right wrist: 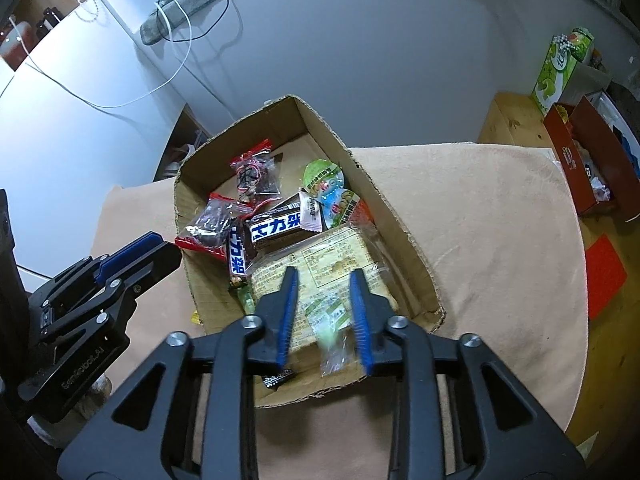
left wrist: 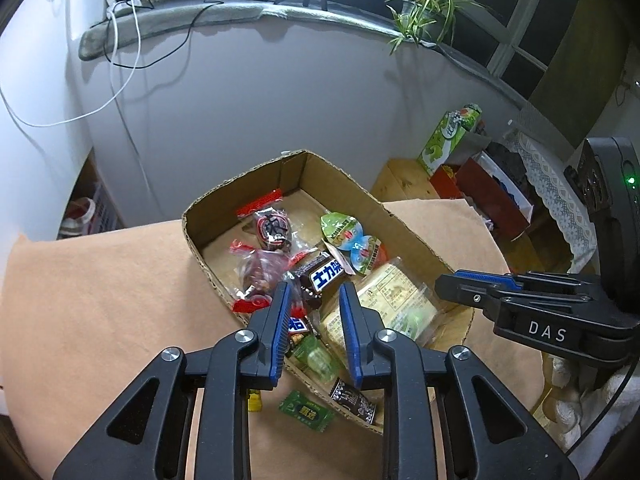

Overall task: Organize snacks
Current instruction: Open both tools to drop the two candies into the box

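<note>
Over the cardboard box (left wrist: 280, 184), as the left wrist view has it, the left claw (left wrist: 314, 292) hangs with its jaws parted and nothing pinched between them. Most snacks already lie inside: red-trimmed candy bags (left wrist: 264, 256), a chocolate bar (left wrist: 324, 274), jelly cups (left wrist: 352, 240) and a large cracker pack (left wrist: 384, 296). Outside the near wall, on the cloth-covered table (left wrist: 100, 300), a green sachet (left wrist: 306, 410) and a small yellow piece (left wrist: 254, 400) lie loose, and a dark sachet (left wrist: 352, 400) sits at the box's torn near edge. The right claw (left wrist: 472, 284) shows side-on at the right.

From the right wrist view, the right claw (right wrist: 326, 280) is open above the cracker pack (right wrist: 320, 264); a small clear-green packet (right wrist: 332, 336) appears blurred between its fingers, untouched by the pads, seemingly dropping into the box (right wrist: 400, 236). The job looks nearly done: I judge only the few strays on the table are left to gather.
</note>
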`<state>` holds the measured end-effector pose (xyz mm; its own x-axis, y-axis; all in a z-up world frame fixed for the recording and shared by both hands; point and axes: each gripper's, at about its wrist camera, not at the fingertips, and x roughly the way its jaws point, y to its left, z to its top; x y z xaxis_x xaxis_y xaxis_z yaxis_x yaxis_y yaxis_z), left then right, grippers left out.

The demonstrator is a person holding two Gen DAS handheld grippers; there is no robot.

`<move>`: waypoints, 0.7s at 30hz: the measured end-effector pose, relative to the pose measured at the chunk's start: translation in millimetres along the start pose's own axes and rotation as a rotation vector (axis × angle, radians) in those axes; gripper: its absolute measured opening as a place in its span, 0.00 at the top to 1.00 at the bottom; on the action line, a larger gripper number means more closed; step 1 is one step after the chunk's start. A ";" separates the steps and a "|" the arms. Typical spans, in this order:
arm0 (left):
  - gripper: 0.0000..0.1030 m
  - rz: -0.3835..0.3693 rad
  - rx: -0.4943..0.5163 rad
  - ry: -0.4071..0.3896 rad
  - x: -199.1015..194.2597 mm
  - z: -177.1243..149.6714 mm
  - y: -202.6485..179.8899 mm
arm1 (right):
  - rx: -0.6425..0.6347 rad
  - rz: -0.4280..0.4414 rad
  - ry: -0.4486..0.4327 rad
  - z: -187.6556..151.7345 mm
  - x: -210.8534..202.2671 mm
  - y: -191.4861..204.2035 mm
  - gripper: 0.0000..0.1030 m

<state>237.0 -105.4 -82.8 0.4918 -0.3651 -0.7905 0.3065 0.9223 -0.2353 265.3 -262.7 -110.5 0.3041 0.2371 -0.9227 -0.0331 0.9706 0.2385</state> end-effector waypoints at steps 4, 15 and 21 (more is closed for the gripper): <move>0.78 -0.005 0.001 -0.007 -2.1 -0.2 3.1 | 0.000 0.006 -0.020 -6.9 -5.7 4.5 0.69; 0.78 -0.027 0.013 -0.015 -22.6 -12.1 46.6 | -0.046 0.101 -0.118 -71.2 -31.6 42.0 0.69; 0.78 -0.044 0.036 0.022 -24.9 -31.5 74.9 | -0.119 0.184 -0.111 -120.6 -21.6 83.5 0.69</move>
<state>222.0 -23.2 -98.5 0.4591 -0.4019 -0.7923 0.3569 0.9001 -0.2498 141.1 -181.7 -107.2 0.3848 0.4106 -0.8267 -0.2071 0.9112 0.3562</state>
